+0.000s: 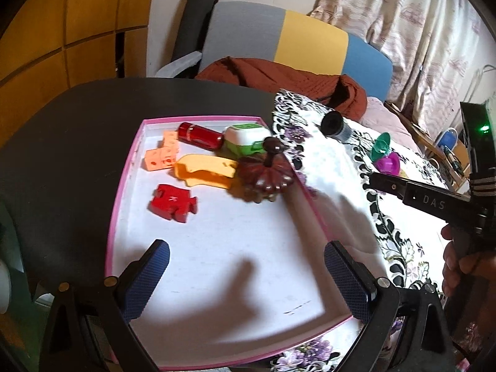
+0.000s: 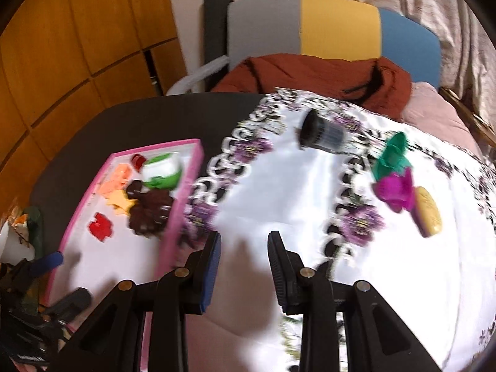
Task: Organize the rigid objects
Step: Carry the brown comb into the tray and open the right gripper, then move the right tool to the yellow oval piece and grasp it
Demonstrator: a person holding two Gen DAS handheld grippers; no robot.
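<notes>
cup point(image 2: 324, 135): dark ribbed cylinder lying on its side on the cloth point(image 2: 279, 192), 12 o'clock from the right gripper point(image 2: 245, 248), well apart from it. Likely next pick.
axis: long axis runs roughly 10-to-4 in the right view; open mouth faces 10, towards the tray point(image 2: 186, 192).
handling: looks like light hard plastic; will roll if nudged. Pinch across the ribbed body mid-length; ribs should give bite.
other loose items: green piece point(image 2: 392, 155), magenta piece point(image 2: 396, 190), yellow disc point(image 2: 429, 212), clustered at 2 o'clock, touching or overlapping.
tray: pink rim, at 10 o'clock; already holds red block point(image 1: 172, 201), green box point(image 1: 246, 138) and more.
right gripper: nearly together, narrow gap, nothing in it.
left gripper point(image 1: 246, 268): wide apart, empty, over the tray floor.
</notes>
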